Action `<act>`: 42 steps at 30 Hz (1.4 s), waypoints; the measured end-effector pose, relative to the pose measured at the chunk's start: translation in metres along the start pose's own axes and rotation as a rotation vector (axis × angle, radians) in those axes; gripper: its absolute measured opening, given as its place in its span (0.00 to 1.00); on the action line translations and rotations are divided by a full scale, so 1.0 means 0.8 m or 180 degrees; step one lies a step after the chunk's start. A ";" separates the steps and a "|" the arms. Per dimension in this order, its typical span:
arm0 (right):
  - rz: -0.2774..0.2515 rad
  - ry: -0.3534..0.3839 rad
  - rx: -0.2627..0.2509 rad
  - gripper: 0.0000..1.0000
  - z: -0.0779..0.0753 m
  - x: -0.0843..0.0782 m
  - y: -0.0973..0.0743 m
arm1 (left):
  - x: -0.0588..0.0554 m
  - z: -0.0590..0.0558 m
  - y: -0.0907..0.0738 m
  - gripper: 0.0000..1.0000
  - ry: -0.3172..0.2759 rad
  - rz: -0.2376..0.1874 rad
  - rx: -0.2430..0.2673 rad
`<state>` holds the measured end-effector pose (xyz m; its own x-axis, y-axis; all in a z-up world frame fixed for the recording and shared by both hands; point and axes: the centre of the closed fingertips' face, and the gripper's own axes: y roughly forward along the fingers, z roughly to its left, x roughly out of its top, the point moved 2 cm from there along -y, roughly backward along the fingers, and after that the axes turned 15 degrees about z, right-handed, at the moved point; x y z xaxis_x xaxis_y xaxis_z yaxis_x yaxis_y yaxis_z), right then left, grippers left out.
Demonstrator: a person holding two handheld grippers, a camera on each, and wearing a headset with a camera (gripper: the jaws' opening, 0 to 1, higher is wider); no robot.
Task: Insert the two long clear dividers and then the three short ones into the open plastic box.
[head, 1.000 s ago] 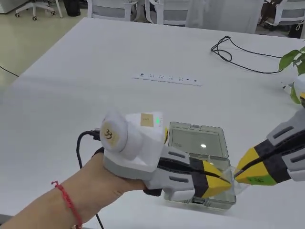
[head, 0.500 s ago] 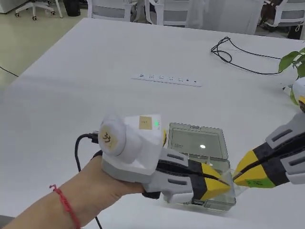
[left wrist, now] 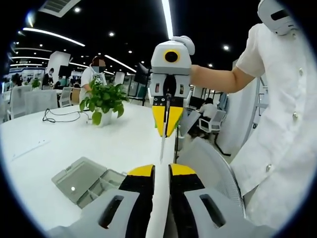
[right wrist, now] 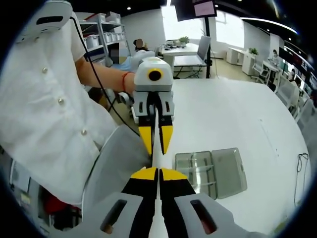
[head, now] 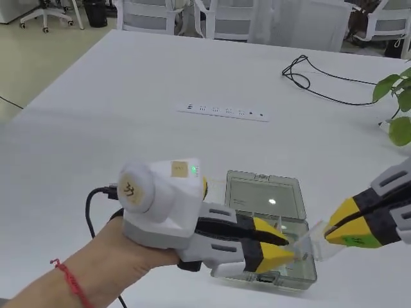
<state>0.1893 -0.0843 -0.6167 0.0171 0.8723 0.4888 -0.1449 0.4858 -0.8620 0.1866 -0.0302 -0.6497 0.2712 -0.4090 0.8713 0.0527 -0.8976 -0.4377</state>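
above the open box (head: 276, 277): one clear divider (head: 309, 235) pinched at both ends

over the right end of the box's tray, in the head view, the left gripper (head: 288, 247) and the right gripper (head: 329, 235) point tip to tip. each has its jaws pressed together on one end of the same divider, which spans the short gap between them. the divider is in the air just above the tray and tilted, higher at the right gripper's end. whether its lower edge touches the box cannot be told.

the box sits on the white table (head: 128, 128), with its lid (head: 263, 196) folded open on the far side. in the right gripper view, thin clear strips appear to stand inside the tray; their number cannot be told.

in the left gripper view the divider runs edge-on from that gripper's own jaws to the right gripper.

a hand (head: 125, 256) with a red wristband (head: 67, 282) holds the left gripper. a power strip (head: 225, 110) and a black cable (head: 321, 74) lie farther back on the table, well apart from the box. a plant (head: 398, 96) stands at the right edge.
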 end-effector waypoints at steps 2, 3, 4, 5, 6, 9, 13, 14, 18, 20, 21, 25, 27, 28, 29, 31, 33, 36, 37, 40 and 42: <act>0.0012 0.0029 -0.0030 0.03 -0.004 -0.003 0.000 | -0.004 0.004 -0.003 0.11 -0.0046 0.0016 0.0041; 0.0020 0.0038 -0.0050 0.03 -0.007 -0.005 -0.001 | -0.006 0.007 -0.005 0.13 -0.0072 0.0022 0.0078; 0.0037 0.0052 -0.0076 0.03 -0.011 -0.007 0.000 | -0.008 0.010 -0.006 0.15 -0.0092 0.0021 0.0104; 0.0079 0.0059 -0.0117 0.03 -0.016 -0.011 0.000 | -0.009 0.012 -0.008 0.17 -0.0125 0.0015 0.0124; 0.0095 0.0059 -0.0132 0.03 -0.018 -0.013 0.001 | -0.012 0.015 -0.010 0.20 -0.0164 0.0010 0.0146; 0.0176 0.0060 -0.0217 0.03 -0.029 -0.019 0.002 | -0.020 0.023 -0.014 0.29 -0.0208 0.0049 0.0238; 0.0252 0.0071 -0.0275 0.03 -0.040 -0.026 0.005 | -0.032 0.033 -0.020 0.40 -0.0297 0.0100 0.0334; 0.0323 0.0043 -0.0319 0.03 -0.045 -0.031 0.007 | -0.034 0.034 -0.021 0.42 -0.0304 0.0104 0.0349; 0.0459 0.0004 -0.0385 0.03 -0.057 -0.042 0.015 | -0.043 0.040 -0.026 0.53 -0.0336 0.0128 0.0418; 0.0555 -0.0034 -0.0441 0.03 -0.065 -0.048 0.020 | -0.046 0.042 -0.027 0.58 -0.0329 0.0143 0.0450; 0.0575 -0.0046 -0.0450 0.03 -0.067 -0.050 0.023 | -0.050 0.044 -0.028 0.60 -0.0329 0.0158 0.0473; 0.0638 -0.0061 -0.0460 0.03 -0.079 -0.057 0.036 | -0.058 0.051 -0.032 0.69 -0.0399 0.0152 0.0520; 0.0681 -0.0076 -0.0464 0.03 -0.084 -0.061 0.043 | -0.061 0.054 -0.033 0.72 -0.0411 0.0162 0.0551; 0.0697 -0.0077 -0.0465 0.03 -0.087 -0.062 0.046 | -0.063 0.055 -0.034 0.74 -0.0439 0.0167 0.0560; 0.0712 -0.0077 -0.0465 0.03 -0.089 -0.064 0.049 | -0.065 0.056 -0.034 0.75 -0.0444 0.0170 0.0573; 0.0733 -0.0078 -0.0443 0.03 -0.099 -0.075 0.061 | -0.068 0.058 -0.035 0.79 -0.0420 0.0184 0.0615; 0.0779 -0.0093 -0.0446 0.03 -0.102 -0.077 0.070 | -0.072 0.061 -0.037 0.84 -0.0444 0.0182 0.0653; 0.0833 -0.0115 -0.0459 0.03 -0.107 -0.080 0.081 | -0.074 0.063 -0.039 0.87 -0.0471 0.0171 0.0695; 0.0844 -0.0117 -0.0457 0.03 -0.108 -0.082 0.084 | -0.075 0.064 -0.040 0.88 -0.0480 0.0165 0.0704; 0.0895 -0.0115 -0.0435 0.03 -0.111 -0.086 0.097 | -0.077 0.065 -0.041 0.93 -0.0495 0.0163 0.0728; 0.0961 -0.0141 -0.0425 0.03 -0.112 -0.090 0.104 | -0.079 0.064 -0.042 0.94 -0.0490 0.0173 0.0740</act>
<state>0.2643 -0.1014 -0.7357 -0.0503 0.9761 0.2116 -0.0059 0.2115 -0.9774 0.2171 0.0340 -0.7015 0.4214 -0.4098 0.8090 0.2485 -0.8058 -0.5375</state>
